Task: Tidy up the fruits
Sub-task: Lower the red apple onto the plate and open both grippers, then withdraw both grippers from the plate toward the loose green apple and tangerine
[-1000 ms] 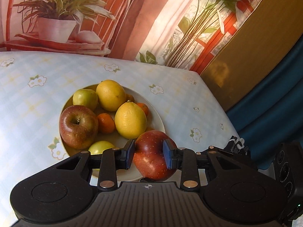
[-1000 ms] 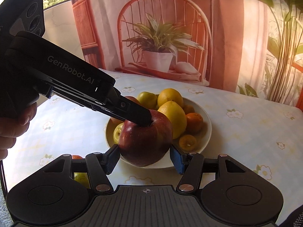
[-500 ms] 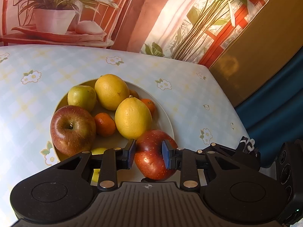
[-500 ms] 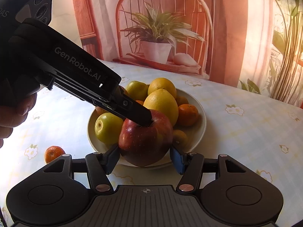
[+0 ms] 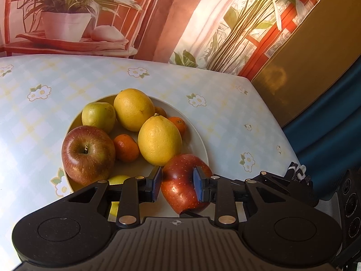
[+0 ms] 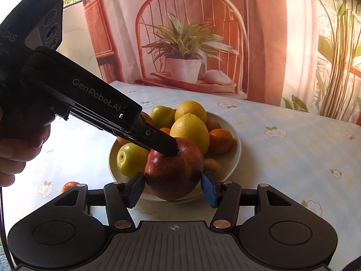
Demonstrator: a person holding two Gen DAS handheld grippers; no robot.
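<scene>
A red apple (image 5: 183,184) sits at the near rim of a cream plate (image 5: 198,135). My left gripper (image 5: 177,184) is shut on this apple, one finger on top and one below, as the right wrist view (image 6: 173,169) shows. My right gripper (image 6: 172,188) stands around the same apple; its blue pads (image 6: 208,190) look a little apart from the skin. On the plate lie a second red apple (image 5: 88,154), two lemons (image 5: 159,143), green apples (image 5: 98,116) and several mandarins (image 5: 125,146).
A loose mandarin (image 6: 68,186) lies on the flowered tablecloth (image 6: 293,149) left of the plate. The table's right edge (image 5: 277,122) drops off to a dark blue curtain. A printed backdrop with a potted plant stands behind the table.
Both grippers have moved with the red apple toward the plate's near rim. The right gripper's pads have drawn slightly off the apple. The plate looms larger in both views.
</scene>
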